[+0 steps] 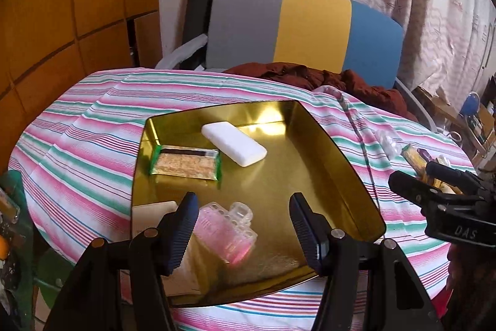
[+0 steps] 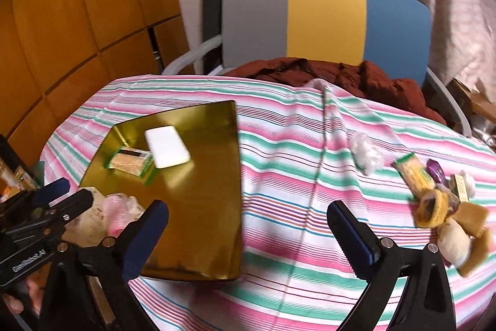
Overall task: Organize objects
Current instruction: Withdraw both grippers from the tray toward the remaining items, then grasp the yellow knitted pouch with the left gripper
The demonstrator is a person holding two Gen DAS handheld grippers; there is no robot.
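A gold metal tray [image 1: 310,145] [image 2: 204,207] lies on the striped tablecloth. In it are a white bar [image 1: 234,143] [image 2: 167,149], a green-edged cracker pack [image 1: 186,165] [image 2: 130,162], a clear case with pink contents [image 1: 228,227] and a beige card [image 1: 155,210]. My left gripper [image 1: 241,225] hangs open just above the pink case, not touching it. My right gripper [image 2: 248,233] is open over the tray's right edge and the cloth, holding nothing. To the right lie a clear plastic wrap [image 2: 367,155] and a pile of small packets [image 2: 440,200].
A chair [image 2: 325,17] with a grey, yellow and blue back stands behind the table, with a dark red garment [image 2: 341,76] draped onto the table's far edge. Orange cabinet panels [image 2: 62,20] fill the left. A curtain [image 1: 418,5] hangs at the right.
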